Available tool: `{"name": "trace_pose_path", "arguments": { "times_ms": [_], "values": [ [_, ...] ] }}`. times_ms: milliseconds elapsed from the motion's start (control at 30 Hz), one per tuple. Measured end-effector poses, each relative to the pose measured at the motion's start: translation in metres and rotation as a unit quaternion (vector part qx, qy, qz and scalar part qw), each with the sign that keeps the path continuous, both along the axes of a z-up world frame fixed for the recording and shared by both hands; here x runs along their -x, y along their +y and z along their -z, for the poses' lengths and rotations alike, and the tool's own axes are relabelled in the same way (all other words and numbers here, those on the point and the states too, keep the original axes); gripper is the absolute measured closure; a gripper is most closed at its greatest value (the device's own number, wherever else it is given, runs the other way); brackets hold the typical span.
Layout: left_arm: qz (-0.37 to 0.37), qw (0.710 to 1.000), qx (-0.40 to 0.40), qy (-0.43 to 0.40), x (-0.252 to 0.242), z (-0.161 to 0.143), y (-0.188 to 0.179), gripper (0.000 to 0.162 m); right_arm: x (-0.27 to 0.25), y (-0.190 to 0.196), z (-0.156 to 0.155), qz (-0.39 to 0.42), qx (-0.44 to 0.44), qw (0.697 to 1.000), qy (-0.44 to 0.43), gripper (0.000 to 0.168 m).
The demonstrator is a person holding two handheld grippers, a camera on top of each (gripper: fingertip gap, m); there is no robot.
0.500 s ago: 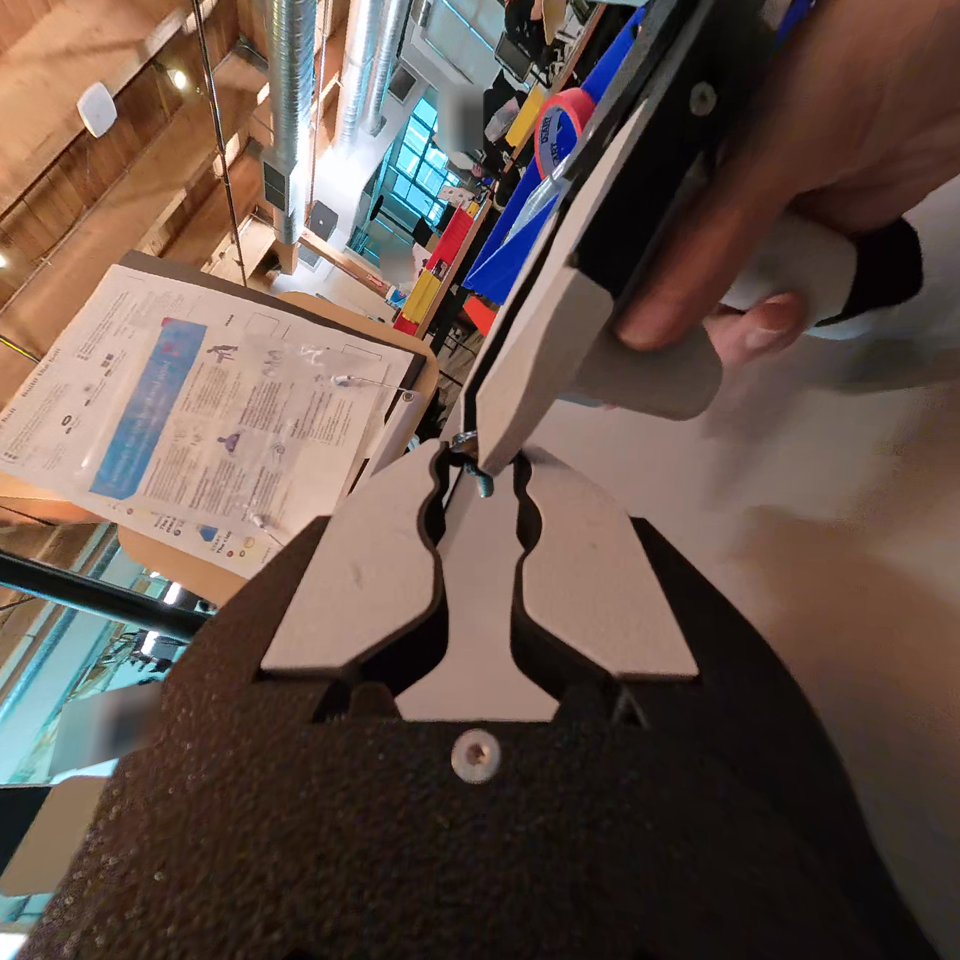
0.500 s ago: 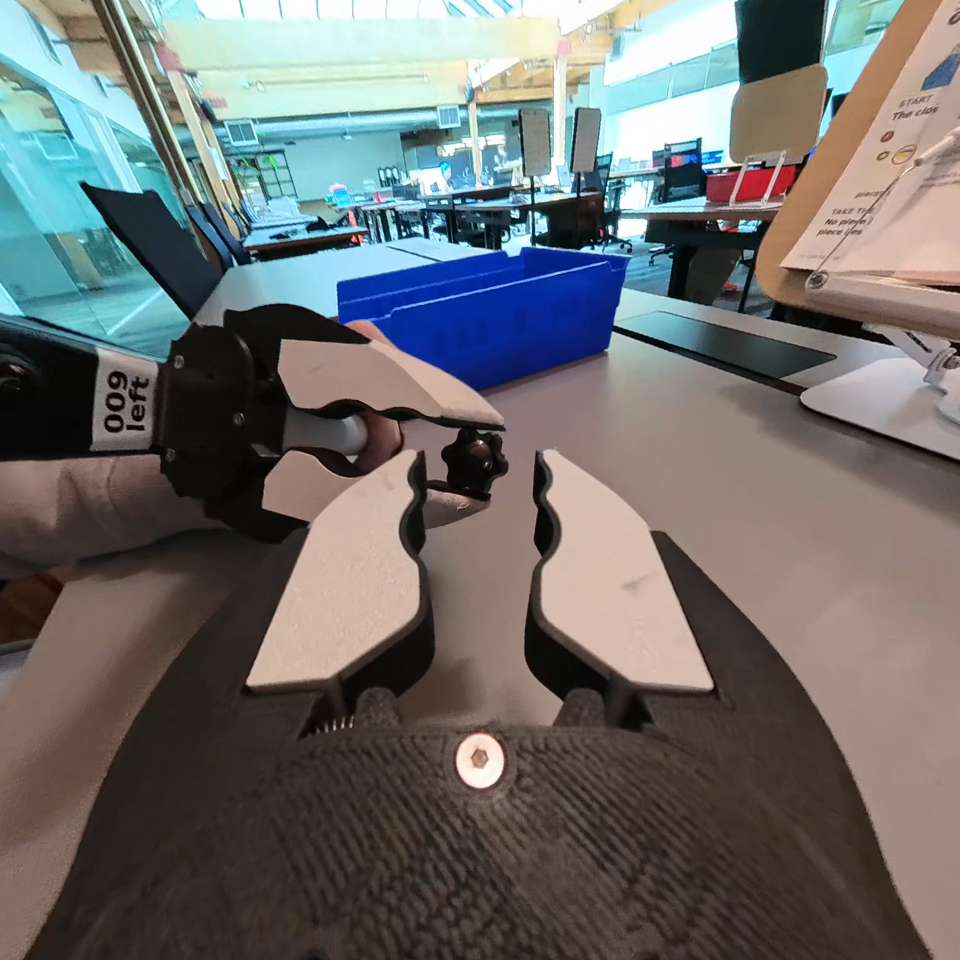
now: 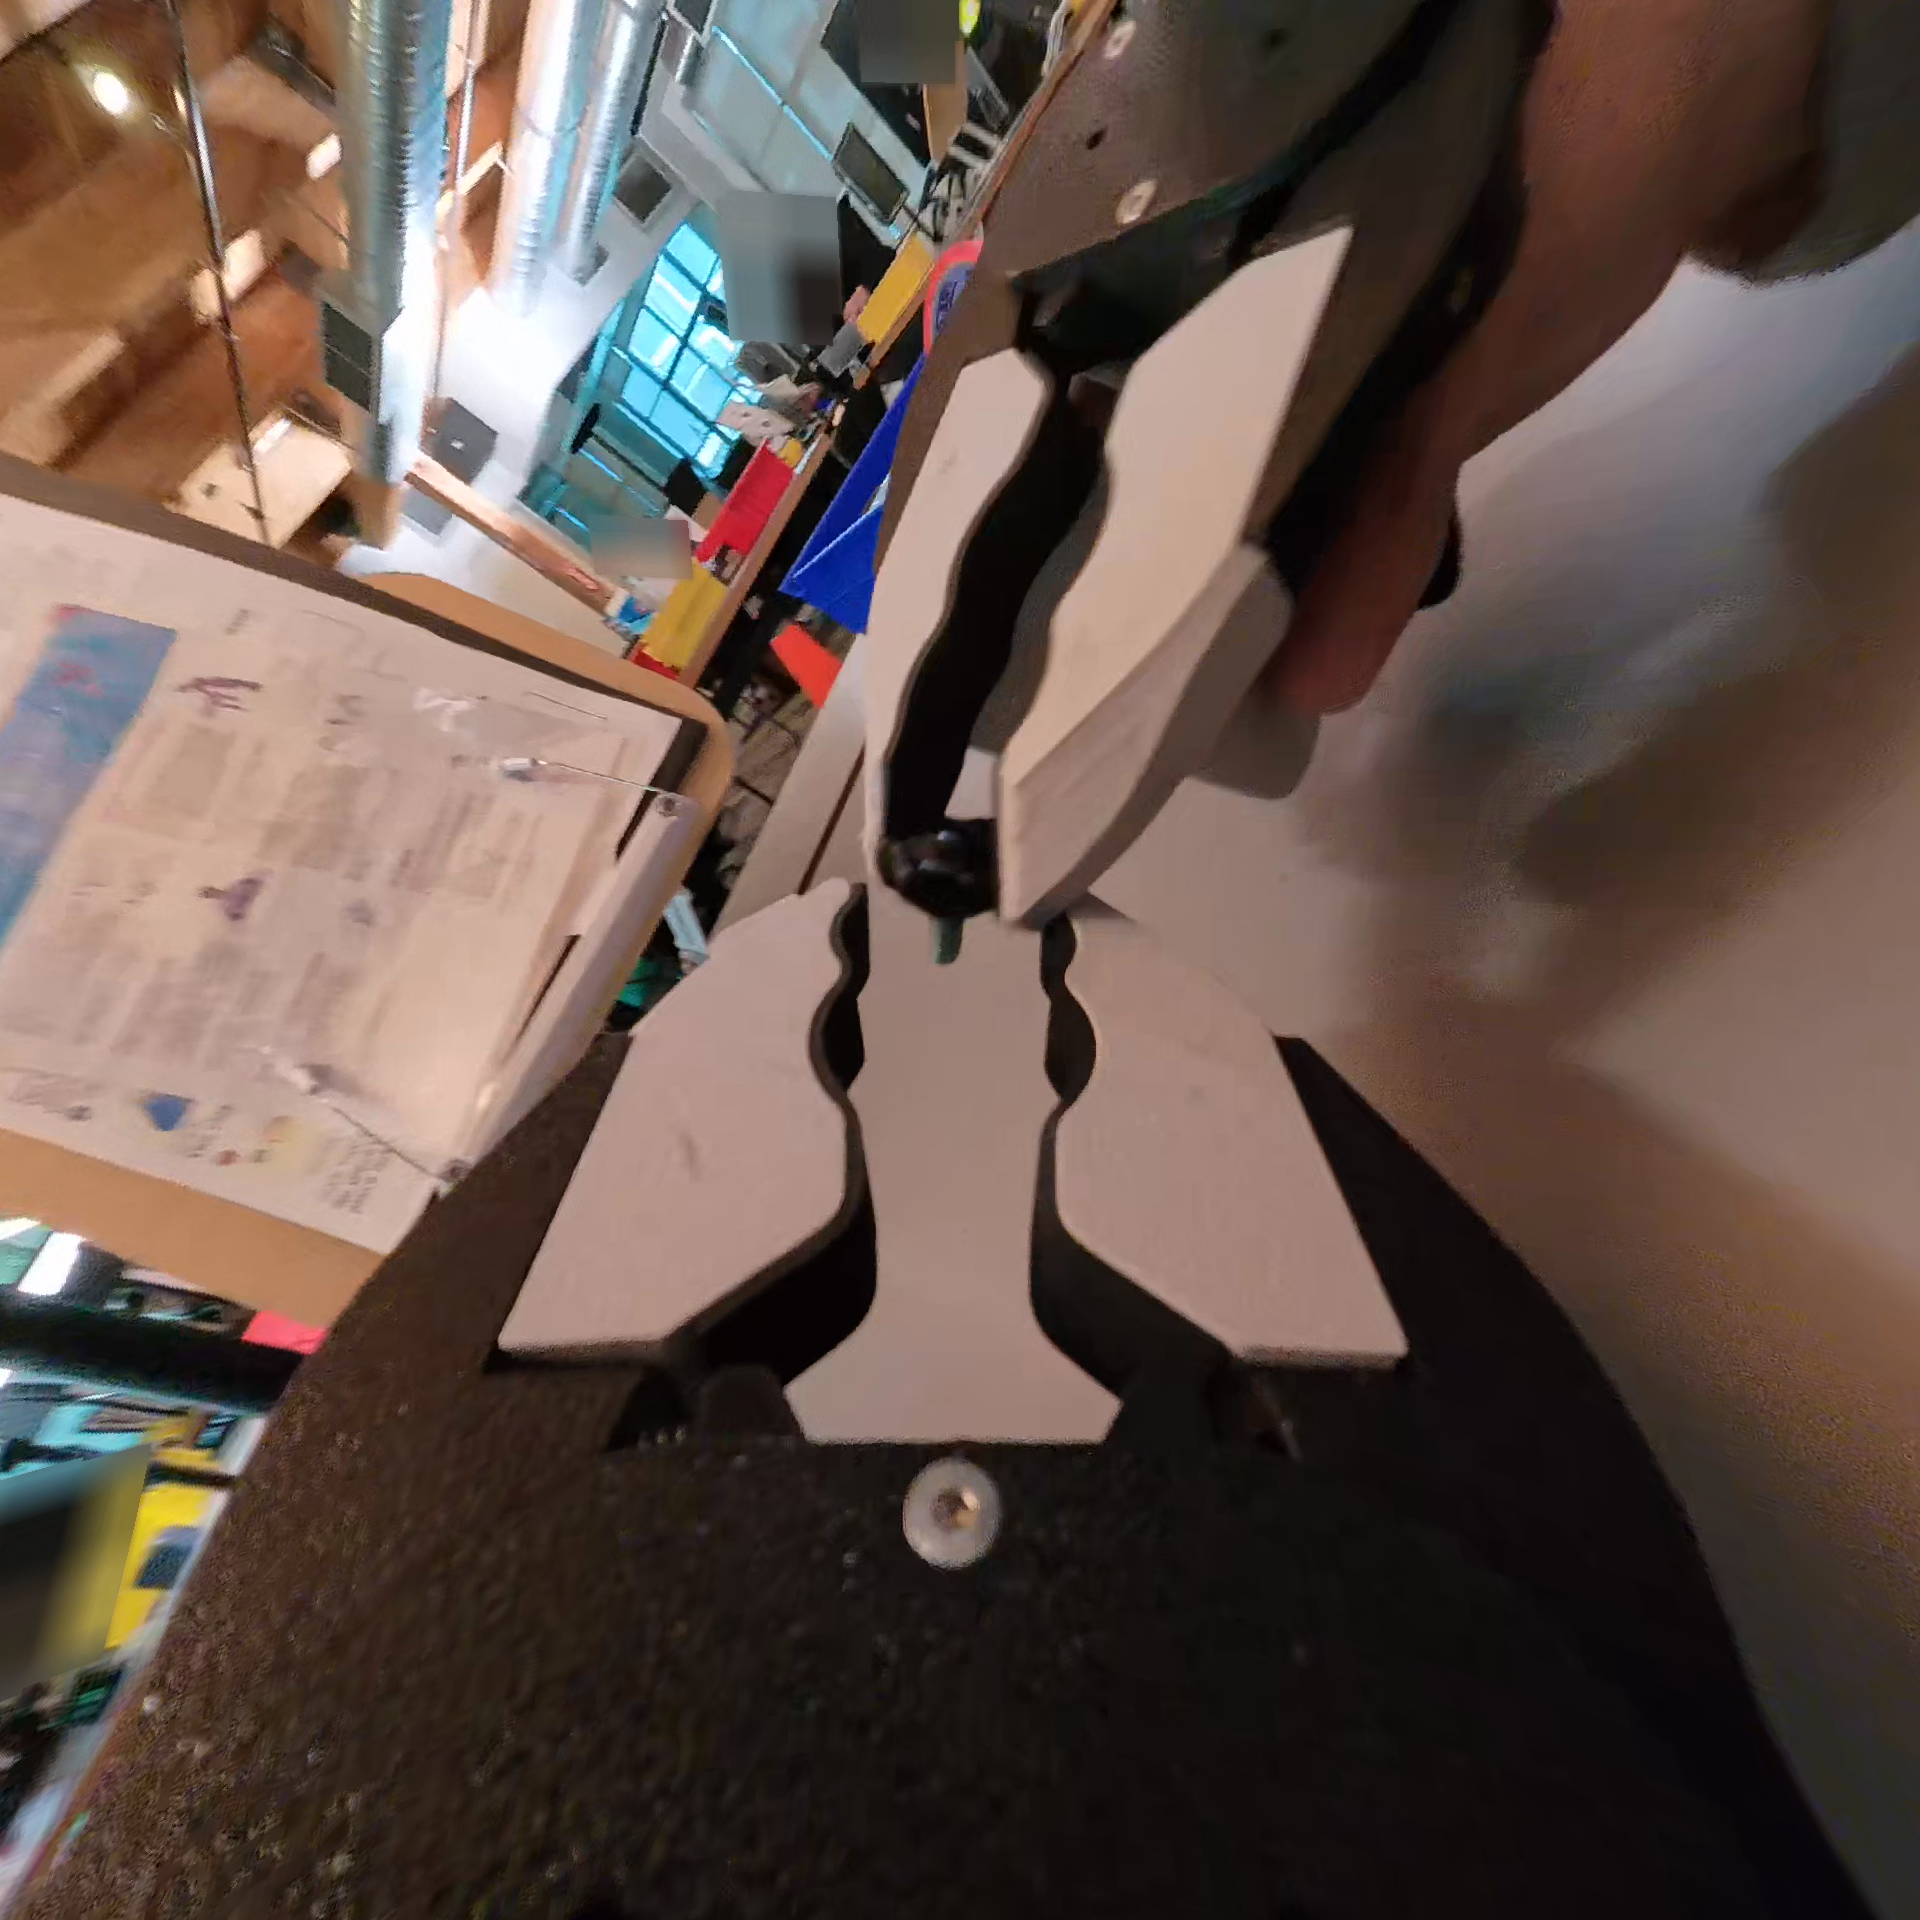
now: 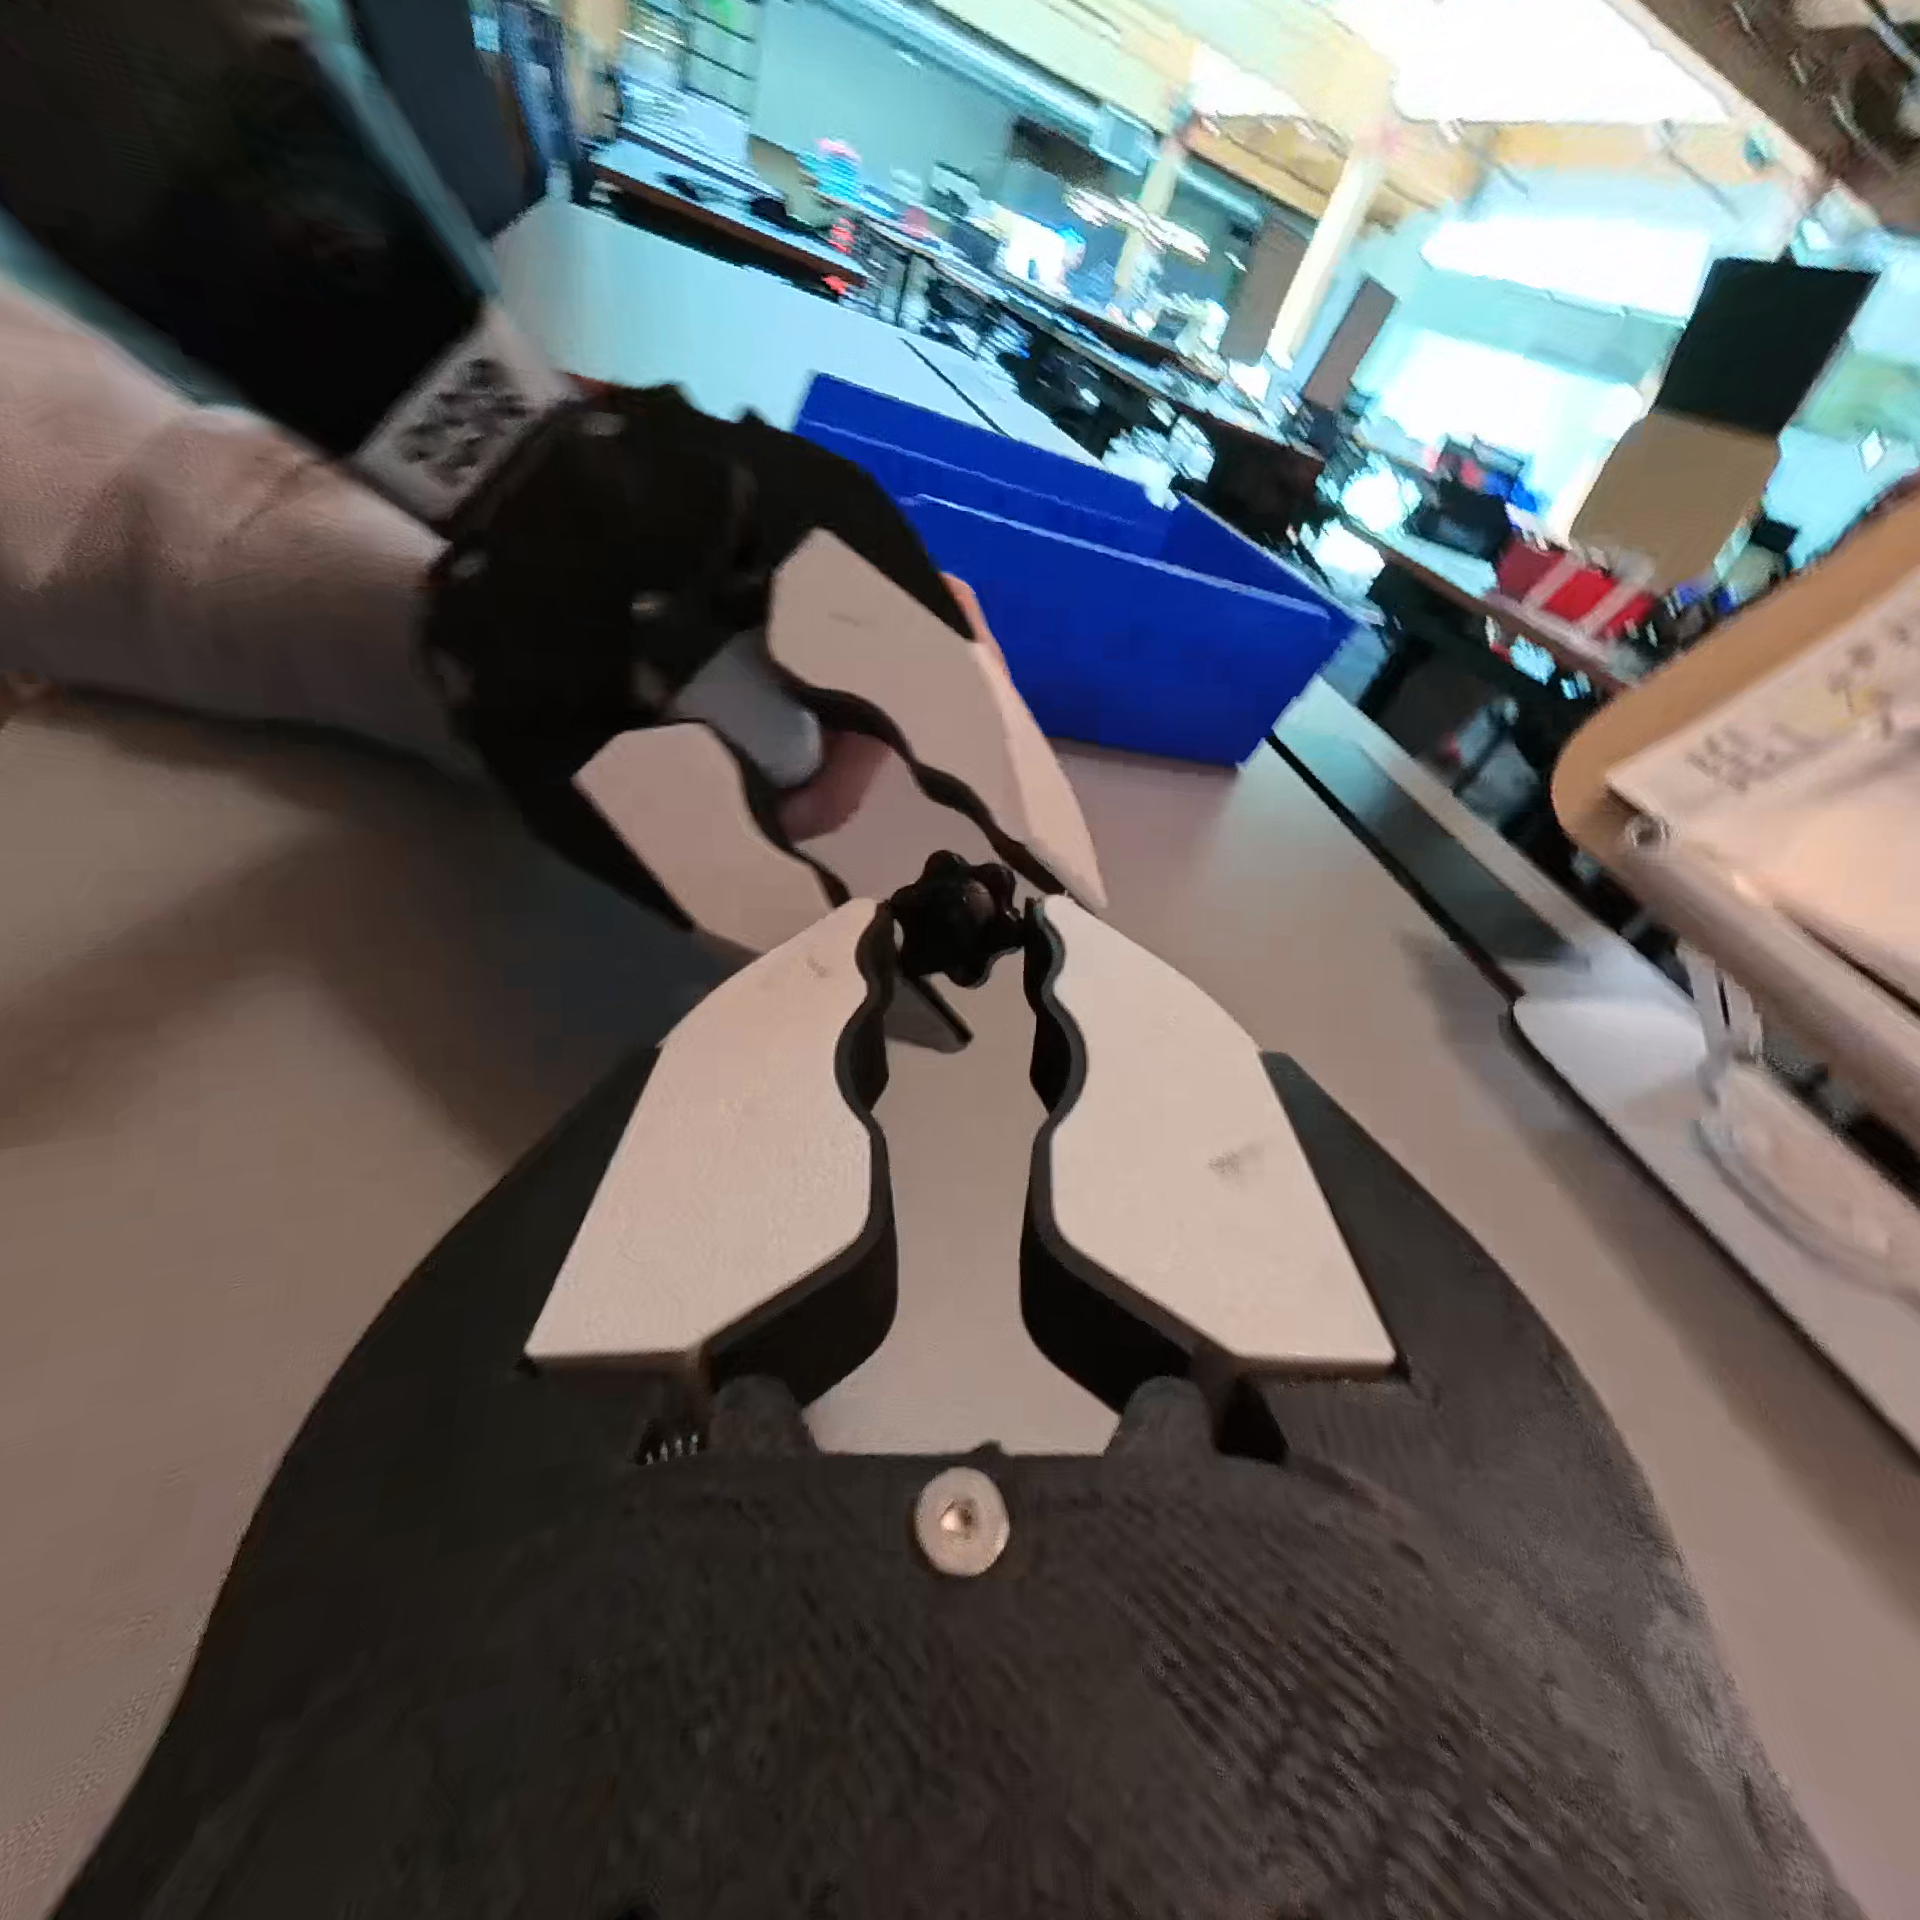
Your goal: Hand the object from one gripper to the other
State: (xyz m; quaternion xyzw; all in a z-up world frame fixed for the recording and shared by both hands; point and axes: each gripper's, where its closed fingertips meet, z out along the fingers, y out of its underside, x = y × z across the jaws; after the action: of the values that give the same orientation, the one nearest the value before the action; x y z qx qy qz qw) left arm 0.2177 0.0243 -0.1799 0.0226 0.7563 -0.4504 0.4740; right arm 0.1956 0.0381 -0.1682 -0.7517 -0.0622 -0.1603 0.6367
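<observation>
Your right gripper (image 4: pixel 954 920) has its 2 fingers clamped on the black knob (image 4: pixel 951 925) right at the tips, above the grey table (image 4: pixel 1195 831). Your left gripper (image 3: pixel 951 914) is spread apart; the knob (image 3: pixel 935 868) sits just past its tips, pinched in the other tool. Farther off: blue bin (image 4: pixel 1122 623), paper sheet on a stand (image 3: pixel 291 883).

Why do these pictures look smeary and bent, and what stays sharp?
Left wrist view: the paper sheet and table are motion-smeared and the room bows from the wide lens; the left gripper stays crisp. Right wrist view: the blue bin and background blur; the black knob is fairly sharp.
</observation>
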Motion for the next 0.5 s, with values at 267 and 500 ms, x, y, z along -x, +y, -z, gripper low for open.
{"name": "trace_pose_path", "arguments": {
  "times_ms": [267,500],
  "values": [
    [0.002,0.999,-0.035,-0.025,0.0006,0.0038,0.001,0.142,0.0046,-0.0097,-0.0036,-0.035,-0.011,0.998,-0.052,0.144],
    [-0.007,0.998,-0.038,-0.04,0.0004,0.0006,0.0017,0.15,0.0042,-0.0071,-0.0042,-0.031,-0.017,0.999,-0.037,0.144]
  ]
}}
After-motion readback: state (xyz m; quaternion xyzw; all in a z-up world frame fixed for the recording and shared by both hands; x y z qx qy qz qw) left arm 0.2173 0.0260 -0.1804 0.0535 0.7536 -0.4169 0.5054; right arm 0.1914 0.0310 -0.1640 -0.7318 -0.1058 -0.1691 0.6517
